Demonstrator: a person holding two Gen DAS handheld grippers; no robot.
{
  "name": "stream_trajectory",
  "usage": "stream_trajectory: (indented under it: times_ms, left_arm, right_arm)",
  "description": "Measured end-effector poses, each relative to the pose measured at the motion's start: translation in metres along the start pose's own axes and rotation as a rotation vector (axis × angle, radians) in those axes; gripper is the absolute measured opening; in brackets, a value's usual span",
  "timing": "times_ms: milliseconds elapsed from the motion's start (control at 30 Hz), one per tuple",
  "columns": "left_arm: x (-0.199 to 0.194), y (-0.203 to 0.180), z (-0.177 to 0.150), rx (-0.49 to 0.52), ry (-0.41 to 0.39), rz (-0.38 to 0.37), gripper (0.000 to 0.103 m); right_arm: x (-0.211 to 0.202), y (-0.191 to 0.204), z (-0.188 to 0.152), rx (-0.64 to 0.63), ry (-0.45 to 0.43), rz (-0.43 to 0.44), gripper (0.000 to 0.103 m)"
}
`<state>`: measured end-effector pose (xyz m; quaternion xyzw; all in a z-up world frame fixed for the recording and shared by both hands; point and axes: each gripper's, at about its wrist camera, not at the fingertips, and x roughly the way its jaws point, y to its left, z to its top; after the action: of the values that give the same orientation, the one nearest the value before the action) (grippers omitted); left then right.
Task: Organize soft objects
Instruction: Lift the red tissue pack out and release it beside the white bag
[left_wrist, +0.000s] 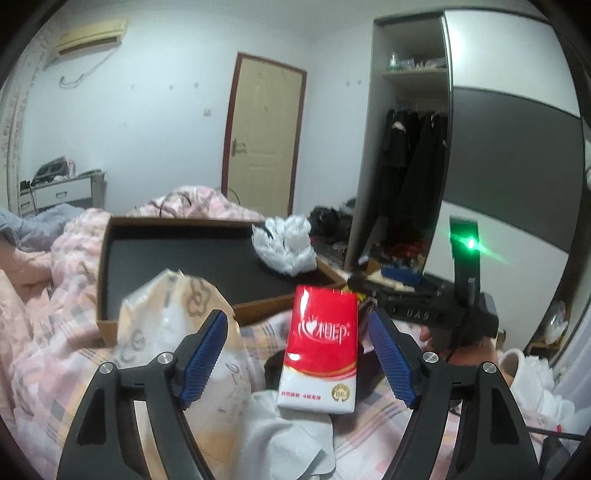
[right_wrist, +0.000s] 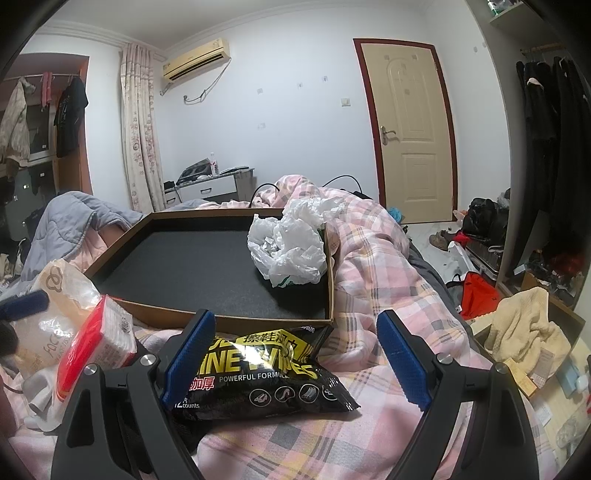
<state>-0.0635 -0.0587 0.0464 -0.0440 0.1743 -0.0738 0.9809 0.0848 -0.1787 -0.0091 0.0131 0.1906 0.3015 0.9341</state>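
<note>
Bedroom, messy bed with pink plaid quilt (right_wrist: 388, 258) as work surface; beige door, wall air conditioner, open wardrobe with dark clothes behind. Shallow cardboard tray with black foam floor (right_wrist: 177, 266) lies on the quilt, a crumpled white plastic bag (right_wrist: 288, 243) in its far right corner.

Left hand-held gripper (left_wrist: 297, 363): released, blue pads spread wide, red-and-white tissue pack (left_wrist: 320, 350) standing between them, pads not pressing it. Jaw gap is clear on both sides. Pack stands on the quilt just in front of the tray, not in it. Beige translucent soft pack (left_wrist: 173, 314) just left of it, grey cloth (left_wrist: 284, 439) below.

Right hand-held gripper (right_wrist: 291, 360): also released, jaws wide, black-and-yellow wipes pouch (right_wrist: 258, 380) lying flat between them on the quilt, near the tray's front wall. Left pad is close to the pouch; I cannot tell if it touches.

Risks, my judgement: tissue pack stands upright on soft, lumpy bedding, so a nudge from either pad could tip it onto the grey cloth. Wipes pouch is slick and floppy, so a pinch near one end may let it sag or slip. Tray sits on uneven quilt and could tilt under pressure on its rim.

Text: pouch reads "POWERFUL FORMULA", partial "INE WIPES", "counts", Chinese characters. Tissue pack has Chinese logo and a gold "100" seal. Other gripper body reads "DAS"
</note>
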Motion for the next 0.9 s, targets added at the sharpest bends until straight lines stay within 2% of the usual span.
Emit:
stream_trajectory:
  times_ms: [100,300,367,433,467,500,600,667,767,900]
  left_arm:
    - [-0.012,0.005,0.004,-0.029,-0.055,-0.009,0.078]
    - [-0.042,0.027,0.012,-0.168,-0.172,-0.184,0.082]
    - [-0.053,0.031,0.014,-0.191,-0.221,-0.196,0.085]
    - [-0.066,0.036,0.016,-0.205,-0.282,-0.171,0.092]
    - [-0.072,0.038,0.017,-0.213,-0.315,-0.159,0.101]
    - [-0.08,0.042,0.017,-0.227,-0.354,-0.161,0.103]
    - [-0.1,0.053,0.018,-0.283,-0.435,-0.224,0.103]
    - [-0.112,0.058,0.019,-0.297,-0.487,-0.232,0.103]
    - [-0.128,0.062,0.019,-0.282,-0.529,-0.146,0.103]
    - [-0.113,0.069,0.019,-0.225,-0.494,0.02,0.103]
  right_arm:
    - [0.0,-0.001,0.0,0.0,0.0,0.001,0.088]
    - [0.0,-0.001,0.0,0.001,0.001,0.001,0.088]
    - [0.0,0.0,-0.001,0.001,0.001,0.001,0.088]
    - [0.0,-0.001,0.0,0.001,0.0,0.001,0.088]
    - [0.0,-0.001,0.0,0.001,0.001,0.001,0.088]
    - [0.0,-0.001,0.0,0.001,0.001,0.001,0.088]
    - [0.0,-0.001,0.0,0.001,0.001,0.001,0.088]
    - [0.0,-0.001,0.0,0.001,0.001,0.001,0.088]
    - [-0.001,-0.001,0.0,0.001,0.001,0.001,0.088]
    - [-0.001,-0.001,0.0,0.001,0.001,0.001,0.088]
